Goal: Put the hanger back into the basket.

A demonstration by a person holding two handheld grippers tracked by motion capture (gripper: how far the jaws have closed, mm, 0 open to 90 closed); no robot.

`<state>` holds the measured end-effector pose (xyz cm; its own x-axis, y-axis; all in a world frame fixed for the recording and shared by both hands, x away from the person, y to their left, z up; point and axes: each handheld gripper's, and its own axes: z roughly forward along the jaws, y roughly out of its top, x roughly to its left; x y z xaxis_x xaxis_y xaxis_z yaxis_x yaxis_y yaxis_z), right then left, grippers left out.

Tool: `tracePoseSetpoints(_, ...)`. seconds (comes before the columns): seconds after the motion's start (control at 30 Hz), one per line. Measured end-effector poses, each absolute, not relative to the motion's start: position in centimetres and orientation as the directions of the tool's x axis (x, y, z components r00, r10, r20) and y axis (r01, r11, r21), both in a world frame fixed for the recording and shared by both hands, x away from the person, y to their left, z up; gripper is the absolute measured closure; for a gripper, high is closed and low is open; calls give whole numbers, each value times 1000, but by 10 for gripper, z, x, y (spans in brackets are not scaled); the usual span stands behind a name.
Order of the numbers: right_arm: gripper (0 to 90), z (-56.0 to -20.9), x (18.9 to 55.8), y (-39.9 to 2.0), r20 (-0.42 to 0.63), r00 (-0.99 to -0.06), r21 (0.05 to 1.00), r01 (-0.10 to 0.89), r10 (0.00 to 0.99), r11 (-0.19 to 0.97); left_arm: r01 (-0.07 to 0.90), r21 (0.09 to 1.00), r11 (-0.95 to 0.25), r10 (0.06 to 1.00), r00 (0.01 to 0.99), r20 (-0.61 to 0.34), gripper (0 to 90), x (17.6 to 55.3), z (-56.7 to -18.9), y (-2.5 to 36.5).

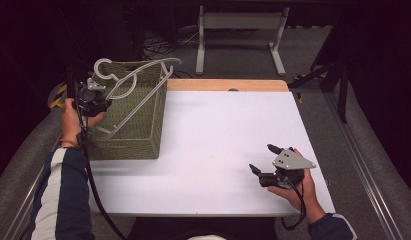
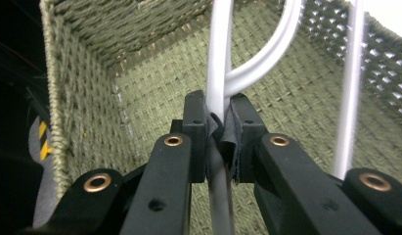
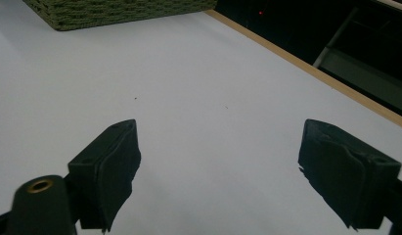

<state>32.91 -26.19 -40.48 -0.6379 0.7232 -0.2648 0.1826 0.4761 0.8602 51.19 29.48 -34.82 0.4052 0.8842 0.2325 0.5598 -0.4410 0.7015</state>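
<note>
At the left edge of the table, we are seeing the person's left hand (image 1: 73, 119) raised beside the basket, wrapping the handle of the left gripper (image 1: 104, 93), with the striped sleeve (image 1: 60, 195) running down to the bottom of the high view. The claw is pointing over the near-left rim of the woven green basket (image 1: 143, 135). In the left gripper view we are looking straight along it: its jaws are clenching on a white hanger (image 2: 220, 73), the thin bar sitting pinched between the two pads, with the hanger's curved arm branching off just beyond the fingertips (image 2: 194, 112) and another straight white bar standing to the claw's right. The basket's woven wall and floor are lying ahead of and below the claw.

We are counting one basket. The hangers are leaning together inside it, hooks rising above the rim; we are making out at least two, though we cannot tell the exact number.

Near the front right of the white table (image 1: 218, 145), the right hand (image 1: 298, 187) is resting low, holding the right gripper (image 1: 265, 159) level, aimed toward the table's middle. Its jaws are standing spread wide, released, with bare table between and ahead of them; a corner of the basket is lying far ahead to the claw's left.
</note>
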Motion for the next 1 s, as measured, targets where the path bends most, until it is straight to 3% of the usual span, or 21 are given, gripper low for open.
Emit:
tracePoseSetpoints(0.2,158,-405,329,-261,-264,-641,858,186,721,479,577,703,-415,902,364,233,729,514,-351,297)
tracePoseSetpoints(0.33,161,-405,329,-261,-266,-642,857,184,719,482,533,749,-395,907,354,227,609,508,-345,297)
tracePoseSetpoints(0.43,162,-404,328,-261,-265,-644,859,181,718,479,506,768,-393,905,363,223,578,504,-343,294)
tracePoseSetpoints(0.7,162,-405,328,-260,-264,-641,863,176,721,473,355,852,-386,885,405,232,352,483,-334,275)
tracePoseSetpoints(1.0,162,-408,328,-257,-259,-644,865,177,720,470,175,928,-329,849,484,210,161,449,-336,252)
